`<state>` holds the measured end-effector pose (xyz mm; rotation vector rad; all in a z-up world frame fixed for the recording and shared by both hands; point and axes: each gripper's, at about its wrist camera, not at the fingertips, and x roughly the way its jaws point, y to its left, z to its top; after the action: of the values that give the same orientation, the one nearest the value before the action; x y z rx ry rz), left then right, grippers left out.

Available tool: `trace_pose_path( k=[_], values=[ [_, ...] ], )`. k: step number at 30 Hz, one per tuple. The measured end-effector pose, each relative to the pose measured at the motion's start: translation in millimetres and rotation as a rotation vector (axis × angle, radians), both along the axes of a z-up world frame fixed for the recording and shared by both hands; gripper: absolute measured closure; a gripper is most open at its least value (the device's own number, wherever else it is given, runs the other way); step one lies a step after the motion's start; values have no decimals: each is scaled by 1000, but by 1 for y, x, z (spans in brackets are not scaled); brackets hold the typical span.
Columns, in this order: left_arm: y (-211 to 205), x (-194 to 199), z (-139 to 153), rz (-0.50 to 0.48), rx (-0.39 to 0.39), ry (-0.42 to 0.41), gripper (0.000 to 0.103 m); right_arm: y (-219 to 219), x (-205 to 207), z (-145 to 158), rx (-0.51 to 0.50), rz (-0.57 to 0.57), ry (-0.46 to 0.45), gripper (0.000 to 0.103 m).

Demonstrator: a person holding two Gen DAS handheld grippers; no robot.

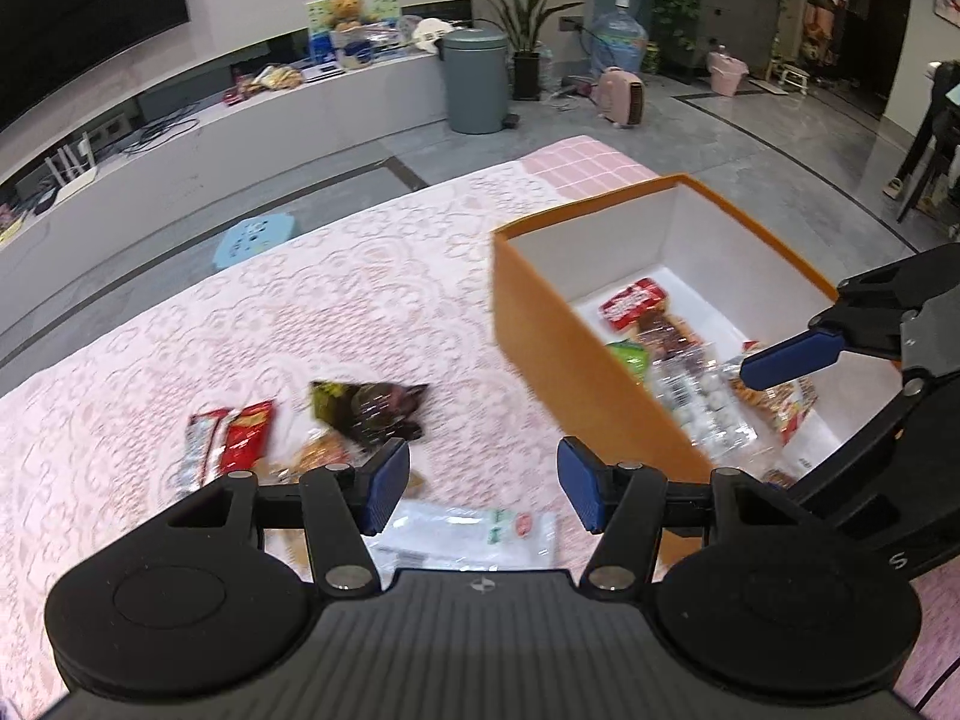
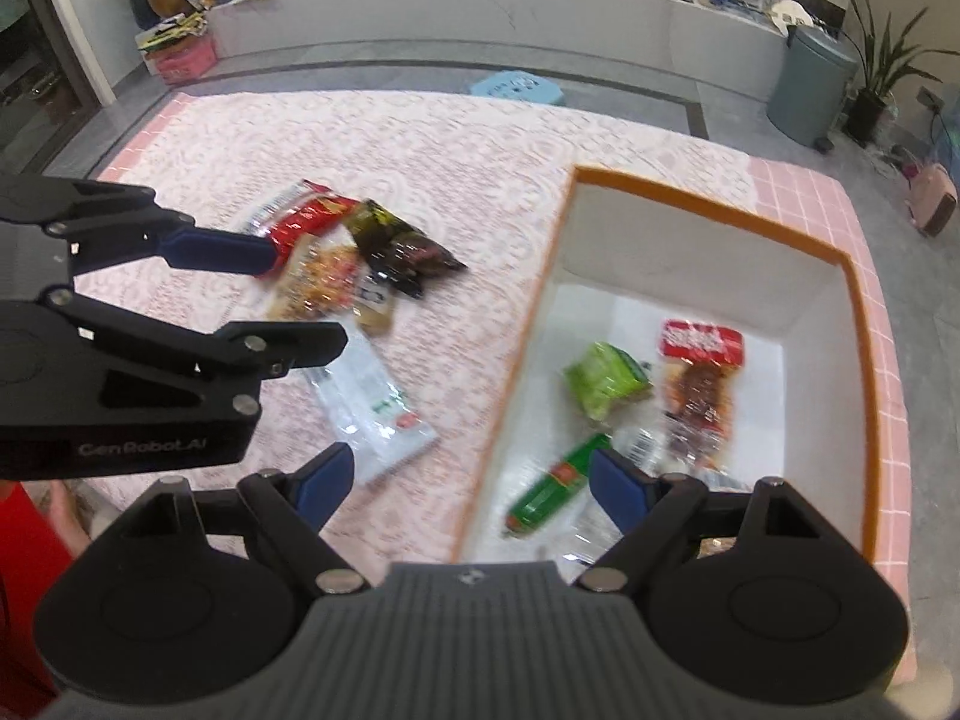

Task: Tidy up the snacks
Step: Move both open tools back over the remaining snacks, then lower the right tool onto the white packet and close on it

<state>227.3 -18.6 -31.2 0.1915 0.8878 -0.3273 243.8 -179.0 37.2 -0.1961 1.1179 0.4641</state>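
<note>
An orange box [image 2: 708, 198] with a white inside stands on the right of the pink lace tablecloth [image 1: 300, 300]. In it lie a red-topped packet [image 2: 699, 360], a green packet [image 2: 606, 381], a green stick pack [image 2: 552, 489] and a clear bag of white sweets [image 1: 708, 408]. Loose on the cloth are a red packet [image 2: 306, 219], a black packet [image 2: 396, 249], an orange-patterned packet [image 2: 318, 285] and a white packet [image 2: 372, 414]. My left gripper [image 1: 483, 489] hangs open above the white packet [image 1: 474, 531], holding nothing. My right gripper [image 2: 471, 480] stands open over the box's near left wall, empty.
The box's orange side wall [image 1: 540, 324] stands close to the right of my left gripper. Beyond the table are a blue stool [image 1: 255, 237], a grey bin [image 1: 477, 81] and a long low bench along the wall. A person's hand [image 2: 66, 516] shows at the lower left.
</note>
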Motion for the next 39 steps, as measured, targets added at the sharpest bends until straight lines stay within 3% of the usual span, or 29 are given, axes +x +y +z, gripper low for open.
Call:
trace_pose_path(
  k=[9, 22, 30, 36, 39],
  values=[
    [52, 4, -14, 72, 13, 31, 35, 48, 2, -17, -6, 37, 14, 20],
    [101, 15, -56, 82, -15, 103, 35, 104, 19, -58, -97, 127, 18, 22],
    [123, 19, -81, 42, -62, 86, 35, 111, 42, -87, -108, 111, 50, 23],
    [132, 21, -88, -19, -14, 15, 35, 116, 51, -108, -113, 122, 86, 22],
    [140, 25, -91, -25, -35, 15, 35, 118, 54, -118, -121, 134, 107, 20]
  ],
)
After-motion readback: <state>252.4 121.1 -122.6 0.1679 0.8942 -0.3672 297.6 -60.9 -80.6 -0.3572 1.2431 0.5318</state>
